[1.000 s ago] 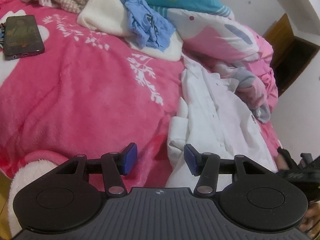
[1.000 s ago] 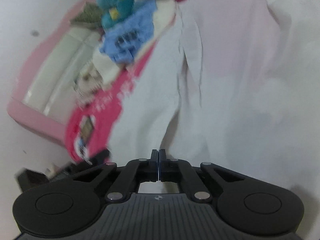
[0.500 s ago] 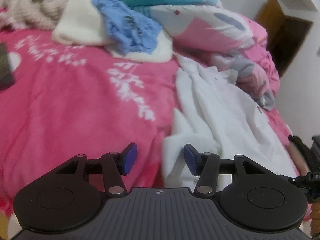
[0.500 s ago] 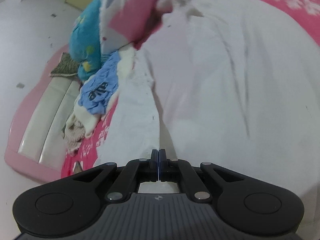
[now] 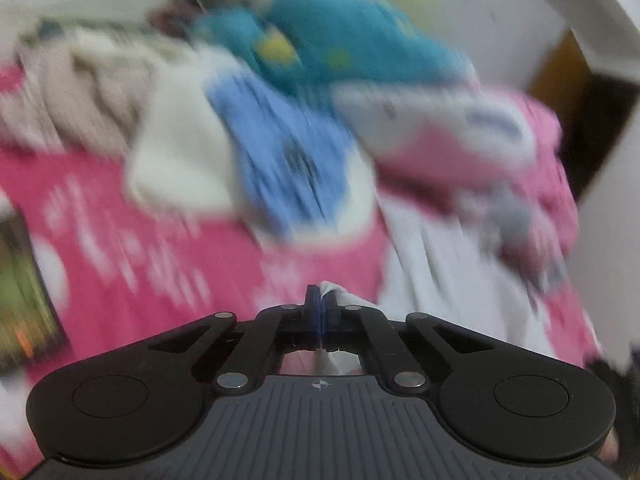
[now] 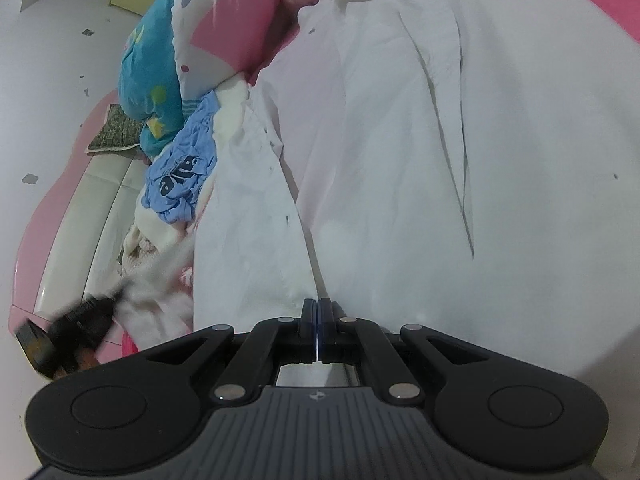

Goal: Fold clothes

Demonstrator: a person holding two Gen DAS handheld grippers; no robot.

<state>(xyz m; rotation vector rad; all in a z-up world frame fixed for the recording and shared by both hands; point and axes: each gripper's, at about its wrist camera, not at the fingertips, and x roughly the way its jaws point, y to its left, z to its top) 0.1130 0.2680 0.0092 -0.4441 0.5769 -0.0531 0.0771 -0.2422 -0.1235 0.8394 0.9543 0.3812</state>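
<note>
A white garment (image 5: 440, 276) lies crumpled on the right side of the pink bed. My left gripper (image 5: 321, 300) has its jaws closing tight on a corner of it, and white cloth pokes out beside the tips and under the linkage. In the right wrist view the same white garment (image 6: 400, 152) fills the picture. My right gripper (image 6: 317, 312) is shut on its near edge, beside a long fold. A dark blurred shape (image 6: 68, 332) at lower left trails white cloth.
A pink blanket (image 5: 160, 280) covers the bed. A heap at the back holds a blue garment (image 5: 280, 160), a cream one (image 5: 180, 160) and a teal quilt (image 5: 340, 40). A phone (image 5: 20, 292) lies at the left edge. A padded headboard (image 6: 80, 220) stands beyond.
My left gripper was open beside the white garment's corner. It has shut on that corner and lifted fast, blurring its view. The right gripper stayed shut and rolled, bringing the garment flatter.
</note>
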